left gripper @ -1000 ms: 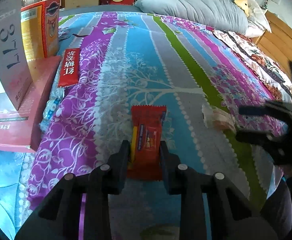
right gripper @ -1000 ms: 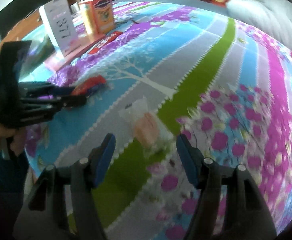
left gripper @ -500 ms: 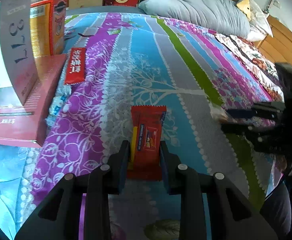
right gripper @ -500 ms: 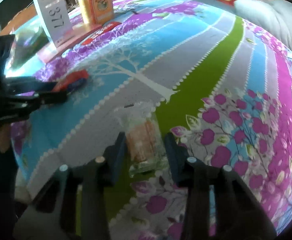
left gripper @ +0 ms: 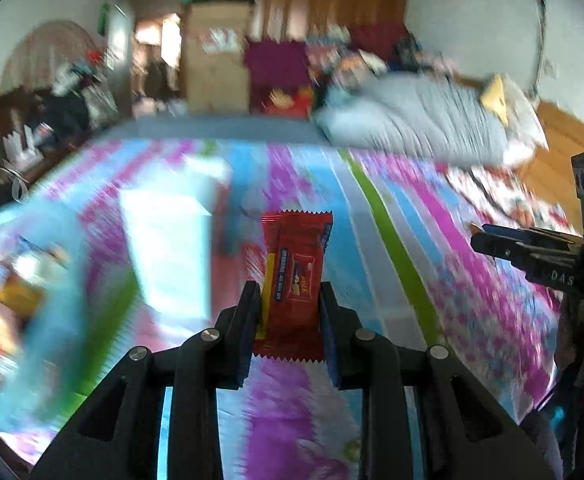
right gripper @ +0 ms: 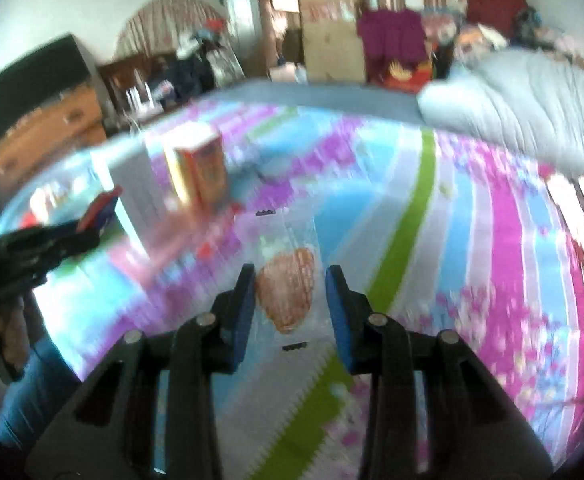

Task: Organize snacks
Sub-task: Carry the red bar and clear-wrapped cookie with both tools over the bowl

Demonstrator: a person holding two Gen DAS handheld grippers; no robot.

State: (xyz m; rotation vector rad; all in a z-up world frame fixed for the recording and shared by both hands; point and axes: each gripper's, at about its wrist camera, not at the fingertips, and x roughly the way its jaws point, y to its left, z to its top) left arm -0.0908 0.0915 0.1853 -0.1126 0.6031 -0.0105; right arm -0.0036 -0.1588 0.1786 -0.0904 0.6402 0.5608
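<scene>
Above the bed [left gripper: 392, 240], left gripper [left gripper: 290, 304] clamping red snack [left gripper: 296, 264], right gripper [right gripper: 290, 292] clamping clear-wrapped pastry [right gripper: 288, 288]

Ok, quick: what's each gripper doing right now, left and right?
Left gripper: shut on the red snack packet, lifted off the bedspread.
Right gripper: shut on the clear-wrapped pastry.

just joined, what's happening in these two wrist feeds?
A person is sorting snacks on a bed with a handheld gripper in each hand. The left gripper is clamped on a red snack packet, held up above the striped bedspread. The right gripper is closed on a clear-wrapped pastry, also off the bed. Both views are motion-blurred; boxes stand at the bed's far left side.
</scene>
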